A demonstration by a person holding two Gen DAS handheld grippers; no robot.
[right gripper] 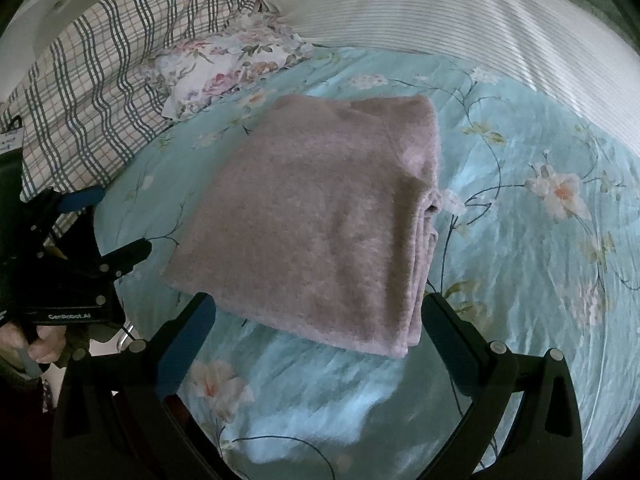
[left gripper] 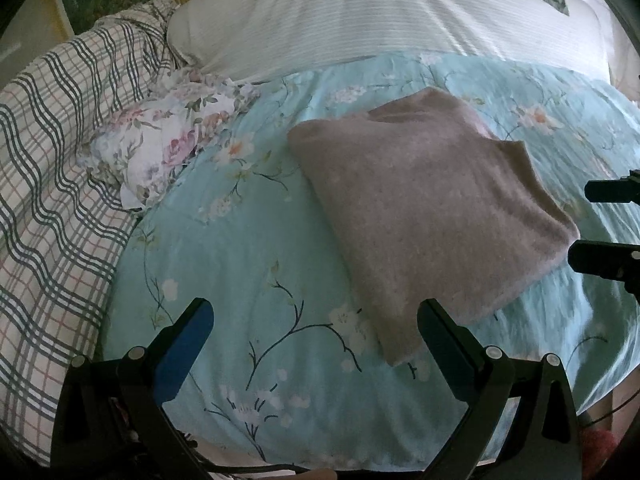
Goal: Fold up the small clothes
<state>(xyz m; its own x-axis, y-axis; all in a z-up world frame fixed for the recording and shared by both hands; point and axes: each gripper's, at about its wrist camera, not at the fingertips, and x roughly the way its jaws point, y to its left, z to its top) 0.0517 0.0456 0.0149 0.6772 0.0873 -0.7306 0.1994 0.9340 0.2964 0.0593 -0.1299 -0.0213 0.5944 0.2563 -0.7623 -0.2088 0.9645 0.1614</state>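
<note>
Across the bed, a pale turquoise cover printed with flowering branches fills most of both views. Beyond the folded pink garment, at the head of the bed, lies a long white ribbed pillow. To the garment's far left, a checked blanket is heaped along the bed's edge. Between that blanket and the garment sits a crumpled white cloth with rose print, near the garment but apart from it. The garment itself lies flat on the cover, folded into a thick rectangle, its stacked layer edges showing along its right side in the right wrist view. The left gripper hovers at the garment's near-left corner, its fingers spread wide and empty. The right gripper is at the garment's near edge, fingers likewise wide apart, holding nothing. A hand grips the left gripper's handle, left of the garment.
</note>
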